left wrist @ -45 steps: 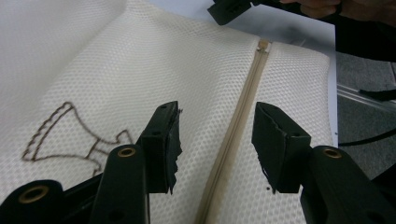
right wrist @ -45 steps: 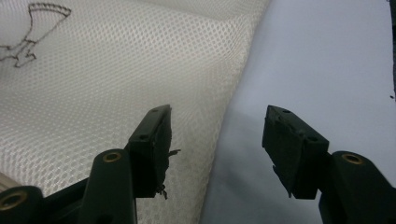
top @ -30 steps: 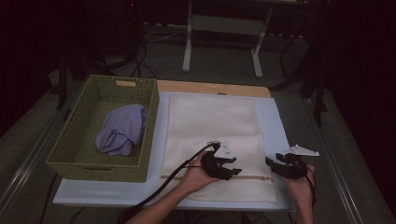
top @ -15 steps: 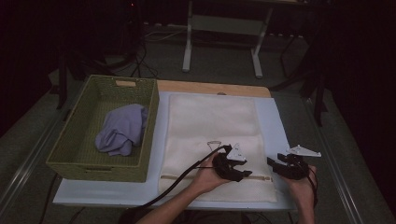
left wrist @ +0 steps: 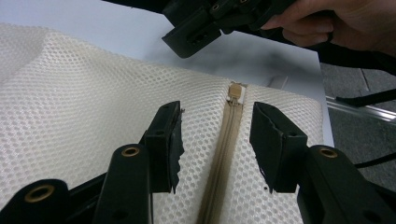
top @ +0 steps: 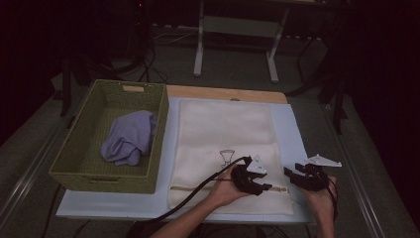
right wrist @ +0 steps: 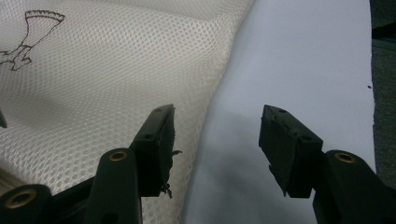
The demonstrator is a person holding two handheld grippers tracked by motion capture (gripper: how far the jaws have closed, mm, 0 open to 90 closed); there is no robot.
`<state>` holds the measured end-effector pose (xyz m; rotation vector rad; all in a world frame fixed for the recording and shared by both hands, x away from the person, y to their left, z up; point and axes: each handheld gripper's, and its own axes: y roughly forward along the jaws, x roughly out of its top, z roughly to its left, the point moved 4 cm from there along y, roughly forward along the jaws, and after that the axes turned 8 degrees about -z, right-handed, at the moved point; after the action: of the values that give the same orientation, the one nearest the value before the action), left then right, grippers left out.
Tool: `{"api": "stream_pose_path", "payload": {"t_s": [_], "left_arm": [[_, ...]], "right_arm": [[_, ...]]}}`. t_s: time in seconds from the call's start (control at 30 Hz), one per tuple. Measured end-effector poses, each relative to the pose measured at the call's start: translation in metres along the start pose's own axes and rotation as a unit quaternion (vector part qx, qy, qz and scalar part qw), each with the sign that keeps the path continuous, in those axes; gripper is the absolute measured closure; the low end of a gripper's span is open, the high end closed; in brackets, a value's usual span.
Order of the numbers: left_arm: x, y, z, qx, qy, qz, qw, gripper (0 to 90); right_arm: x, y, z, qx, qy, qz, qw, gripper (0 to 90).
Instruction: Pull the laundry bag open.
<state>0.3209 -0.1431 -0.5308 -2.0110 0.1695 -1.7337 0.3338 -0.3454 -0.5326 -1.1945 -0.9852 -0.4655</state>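
A cream mesh bag (top: 225, 134) lies flat on a pale blue board (top: 287, 134), with a tan zipper (top: 198, 189) running along its near edge. My left gripper (top: 261, 187) is open low over the bag near the zipper's right end. In the left gripper view (left wrist: 217, 140) its jaws straddle the zipper (left wrist: 224, 154), whose end tab (left wrist: 236, 93) lies just ahead. My right gripper (top: 294, 176) is open at the bag's right edge. In the right gripper view (right wrist: 217, 140) one jaw is over the mesh (right wrist: 93, 79) and the other over the bare board (right wrist: 299, 60).
A green woven basket (top: 74, 163) stands at the left with a lavender cloth (top: 129, 141) inside. A small dark print (top: 227, 156) marks the bag's middle. A wooden strip (top: 223, 93) borders the far edge. Metal stand legs (top: 199, 44) rise beyond the table.
My left gripper has slid to the right along the zipper, closer to the right gripper. The right gripper has barely moved. Both stay open.
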Motion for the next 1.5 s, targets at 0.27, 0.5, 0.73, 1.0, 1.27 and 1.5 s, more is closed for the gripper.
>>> {"api": "stream_pose_path", "payload": {"t_s": [0.27,0.5,0.73,1.0,1.27,1.5], "left_arm": [[-0.001,0.007,0.0,-0.003,0.004,0.003,1.0,53.9],[-0.001,0.013,-0.001,-0.007,0.007,0.001,0.9999,54.0],[0.001,0.018,-0.003,-0.01,0.01,0.001,0.9999,54.9],[0.001,0.025,-0.004,-0.014,0.007,0.001,0.9999,55.1],[0.002,0.031,-0.005,-0.021,0.003,-0.008,0.9998,55.0],[0.0,0.038,-0.005,-0.022,-0.001,-0.004,0.9997,55.0]], "right_arm": [[-0.001,0.0,-0.001,0.0,0.0,0.001,1.0,44.9],[-0.001,-0.001,-0.001,0.0,-0.001,-0.001,1.0,44.9],[-0.001,-0.001,-0.002,0.0,-0.001,-0.001,1.0,45.2],[-0.001,-0.001,-0.003,-0.001,0.0,-0.001,1.0,45.2],[-0.002,-0.001,-0.003,0.0,-0.001,-0.002,1.0,45.1],[-0.002,-0.002,-0.004,0.0,0.001,-0.003,1.0,45.1]]}}
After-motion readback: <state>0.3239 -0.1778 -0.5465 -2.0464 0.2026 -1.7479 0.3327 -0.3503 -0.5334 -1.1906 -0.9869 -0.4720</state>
